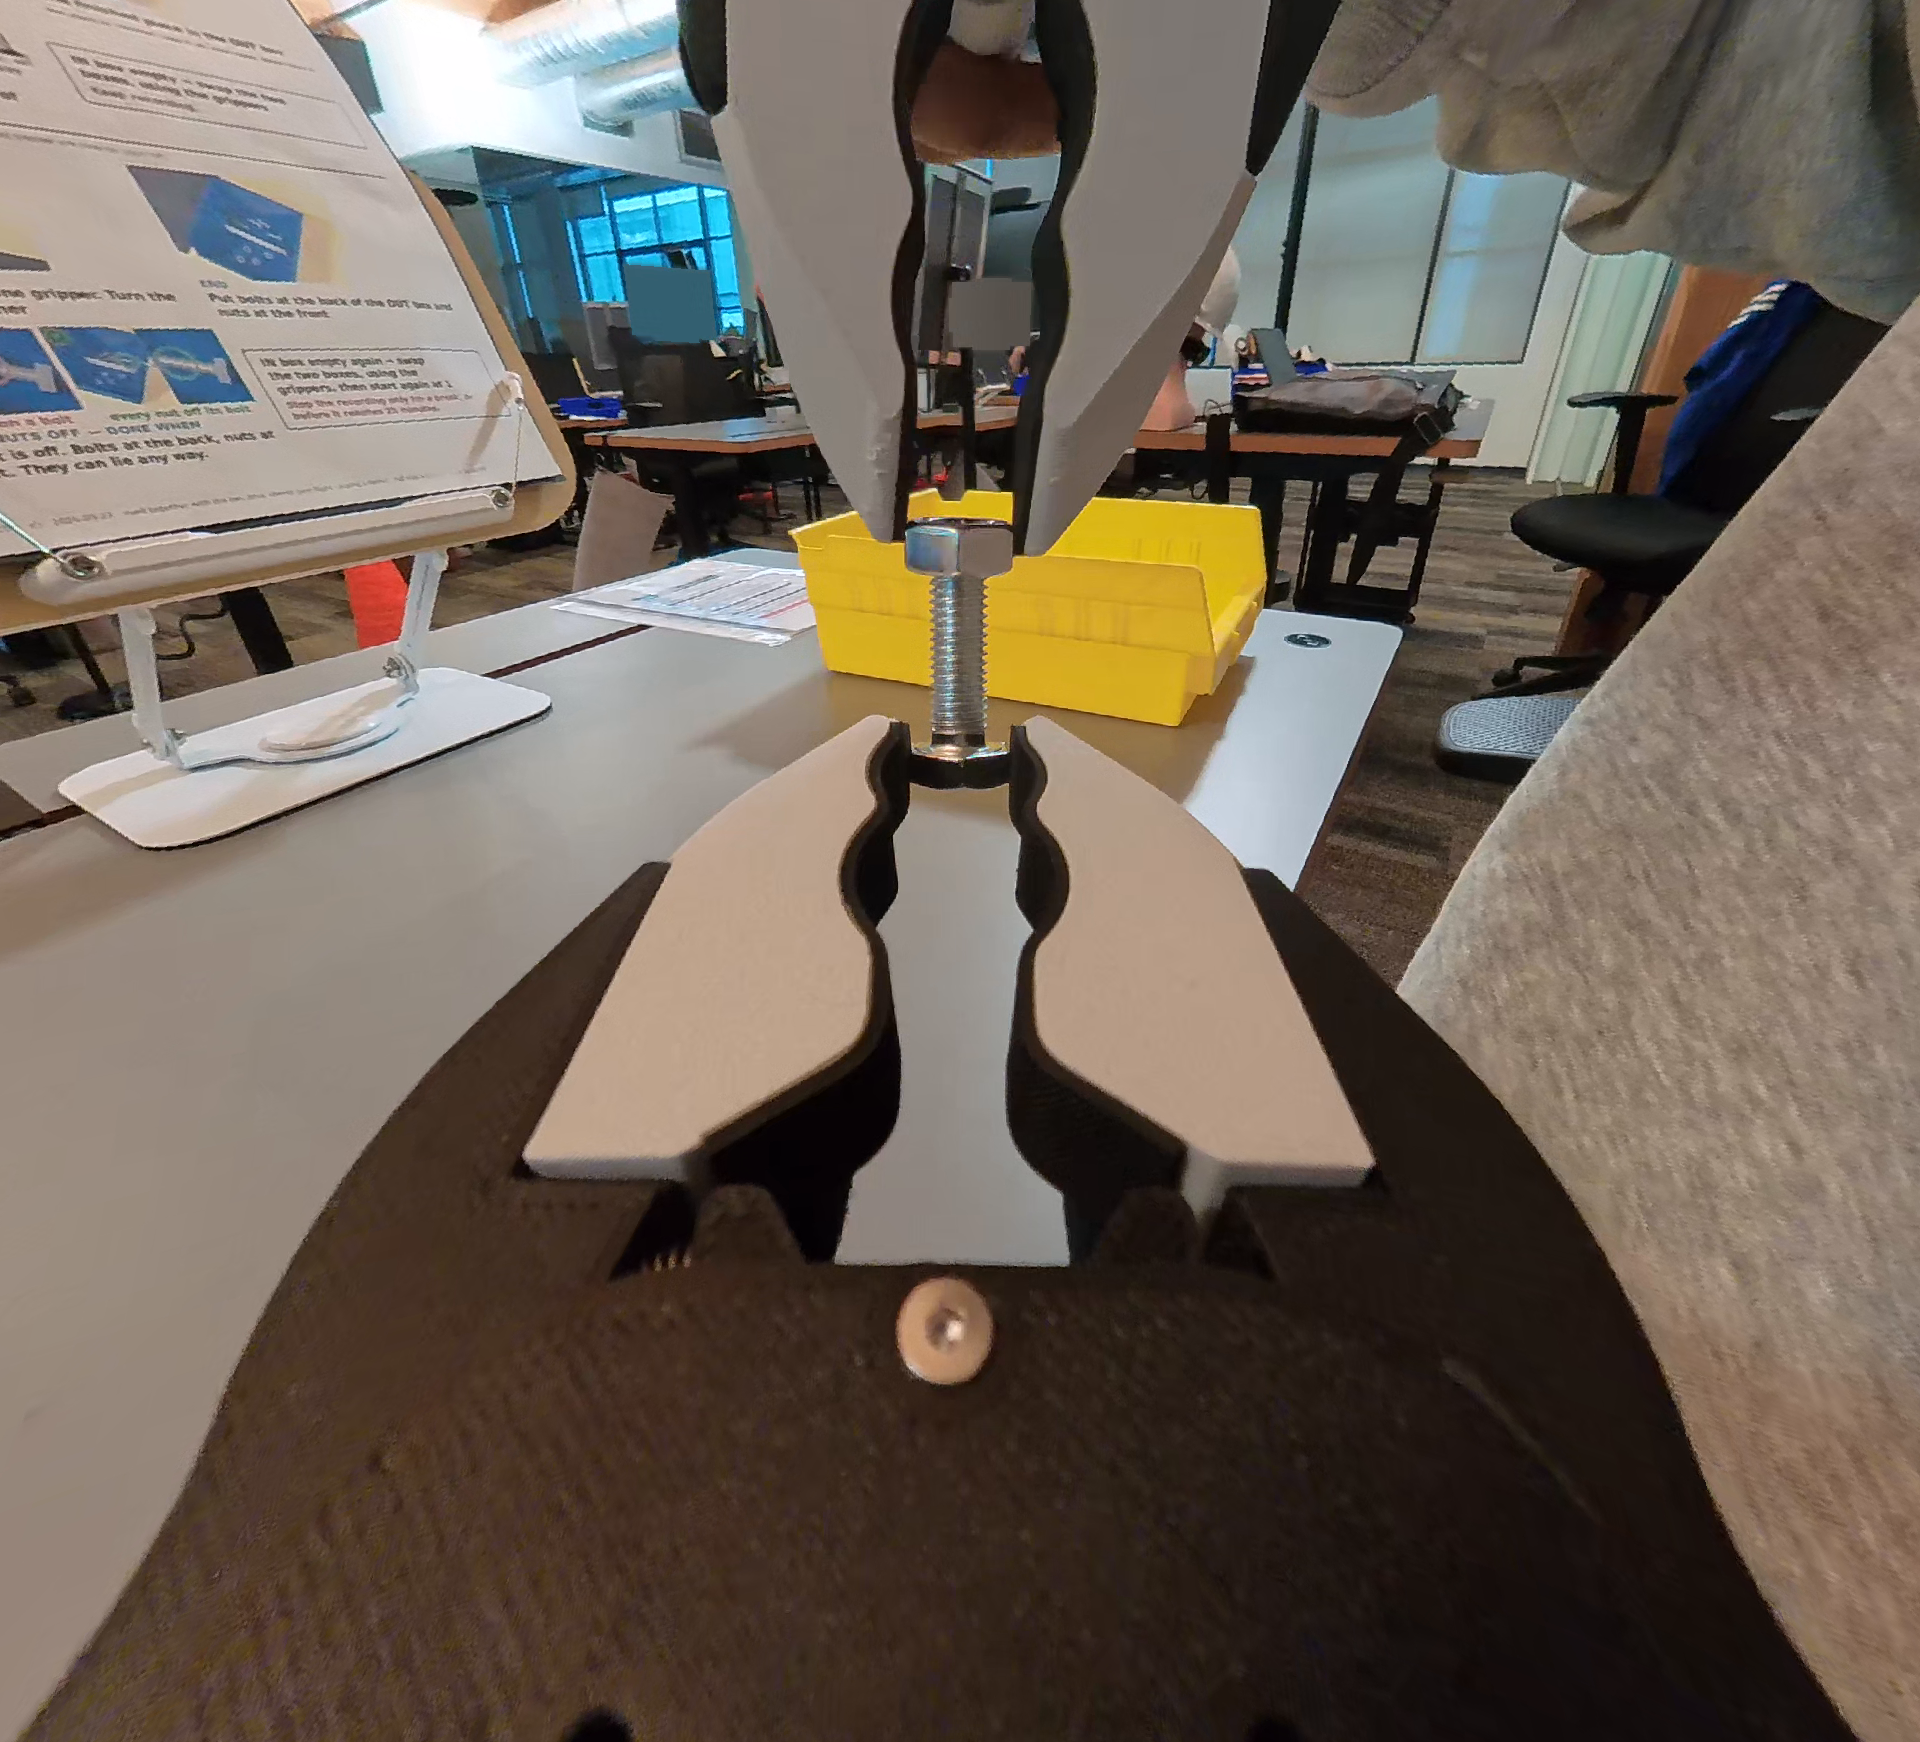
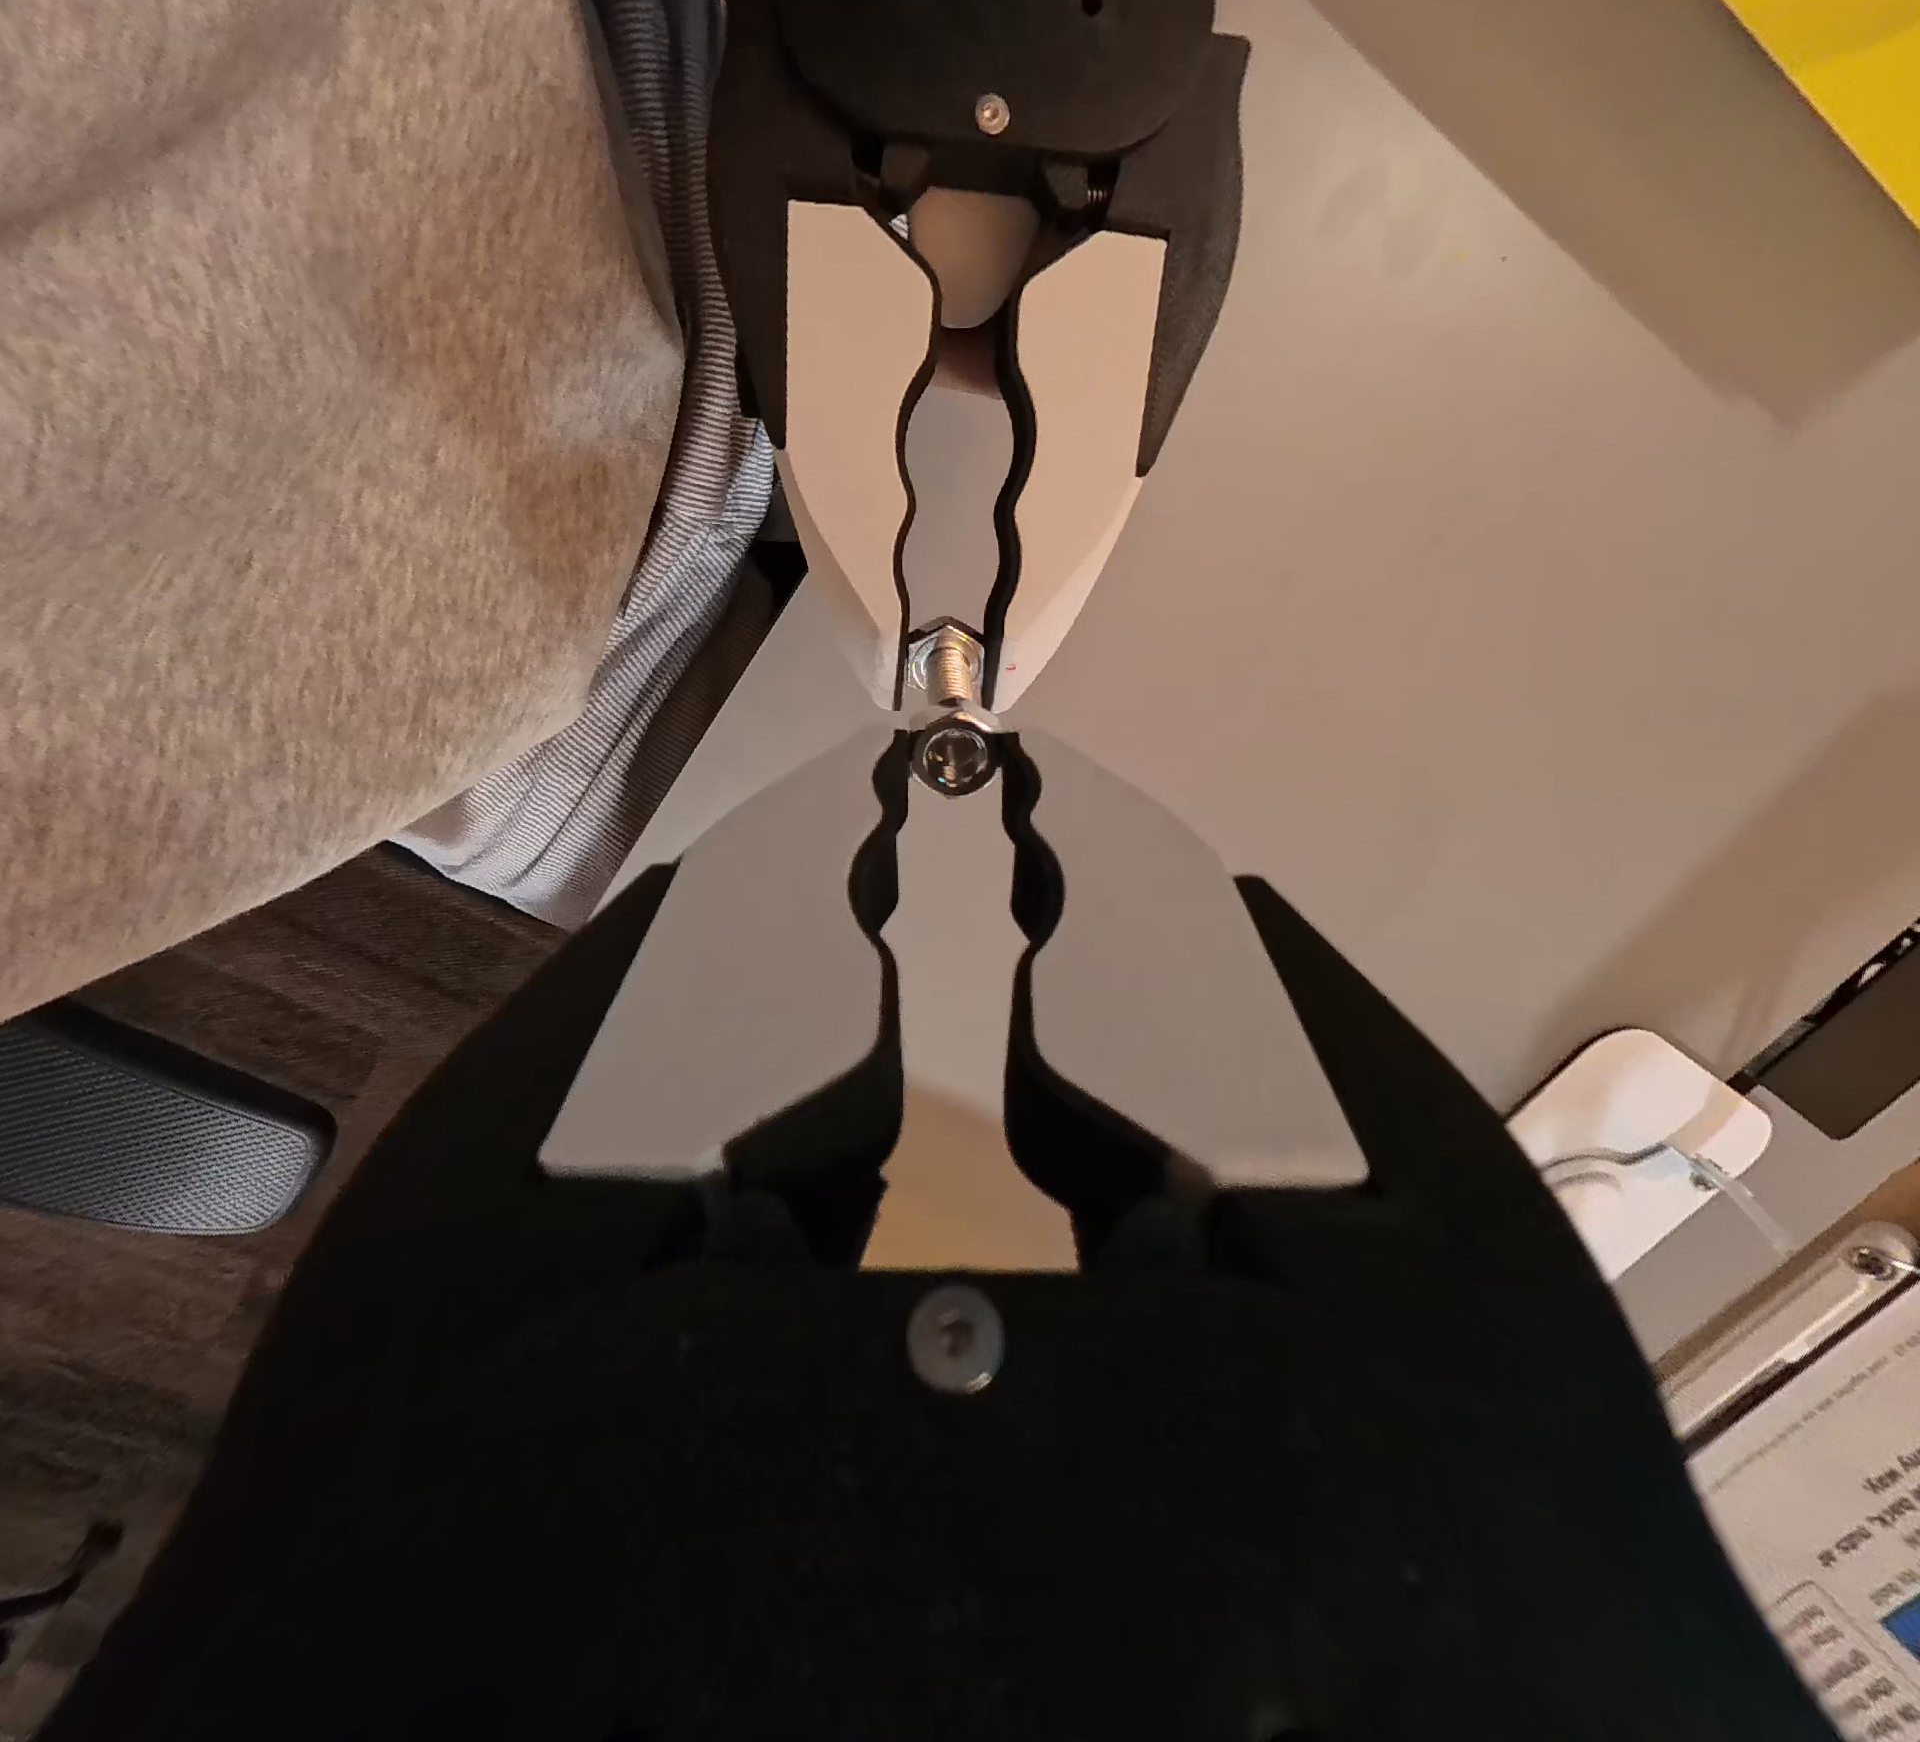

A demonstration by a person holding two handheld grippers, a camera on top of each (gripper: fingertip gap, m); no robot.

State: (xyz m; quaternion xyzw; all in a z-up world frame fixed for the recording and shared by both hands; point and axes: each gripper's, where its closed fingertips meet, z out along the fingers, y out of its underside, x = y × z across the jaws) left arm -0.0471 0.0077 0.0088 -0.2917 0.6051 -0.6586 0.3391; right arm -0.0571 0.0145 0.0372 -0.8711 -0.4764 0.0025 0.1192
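2 grippers, left gripper (image 1: 958, 747) clamping nut (image 1: 958, 750), right gripper (image 1: 956, 529) clamping upright bolt (image 1: 957, 627) head

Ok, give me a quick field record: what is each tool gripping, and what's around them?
left tool: shut on the nut at the lower end of the bolt
right tool: shut on the bolt's hex head, from above
bolt: upright between the two tools, held above the table
behind: yellow bin on the table
left side: page stand on the table
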